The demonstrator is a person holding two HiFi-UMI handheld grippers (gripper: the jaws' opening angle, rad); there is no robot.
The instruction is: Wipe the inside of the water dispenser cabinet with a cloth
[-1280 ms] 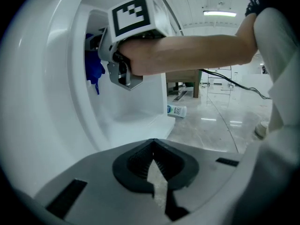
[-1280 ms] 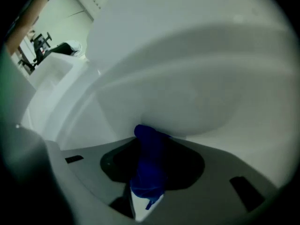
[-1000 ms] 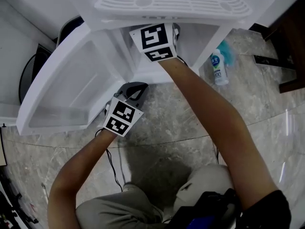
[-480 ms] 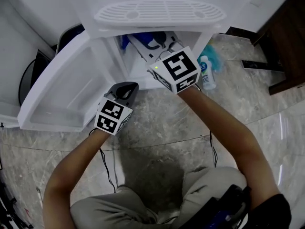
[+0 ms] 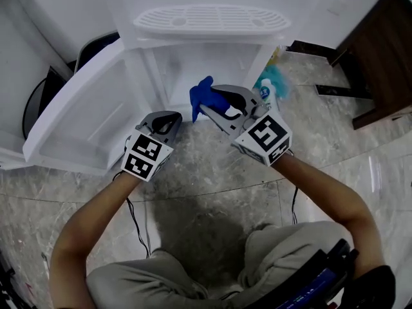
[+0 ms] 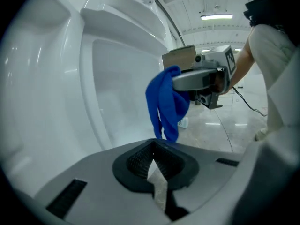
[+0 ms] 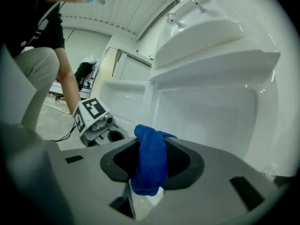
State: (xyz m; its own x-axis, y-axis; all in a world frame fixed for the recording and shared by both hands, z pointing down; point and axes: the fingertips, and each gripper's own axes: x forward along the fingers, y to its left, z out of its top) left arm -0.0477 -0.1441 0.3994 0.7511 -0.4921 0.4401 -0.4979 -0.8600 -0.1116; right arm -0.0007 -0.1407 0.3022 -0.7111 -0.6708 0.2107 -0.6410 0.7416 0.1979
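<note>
The white water dispenser (image 5: 212, 19) stands with its lower cabinet (image 5: 212, 66) open and the door (image 5: 84, 121) swung out to the left. My right gripper (image 5: 211, 108) is outside the cabinet, just in front of the opening, shut on a blue cloth (image 5: 201, 96) that hangs bunched from its jaws. In the right gripper view the cloth (image 7: 150, 161) fills the gap between the pads, with the bare white cabinet wall (image 7: 211, 111) behind. My left gripper (image 5: 168, 118) is shut and holds nothing, low beside the door's inner edge. From it I see the cloth (image 6: 164, 102) dangling.
A spray bottle (image 5: 265, 94) stands on the marble floor right of the dispenser, by something teal. Dark wooden furniture (image 5: 380, 50) is at the far right. A black round object (image 5: 38, 102) sits behind the door. Cables (image 5: 135, 217) trail on the floor near my knees.
My right gripper has come out of the cabinet with the blue cloth, moving toward me and lower. The left gripper has stayed near the door, rising slightly.
</note>
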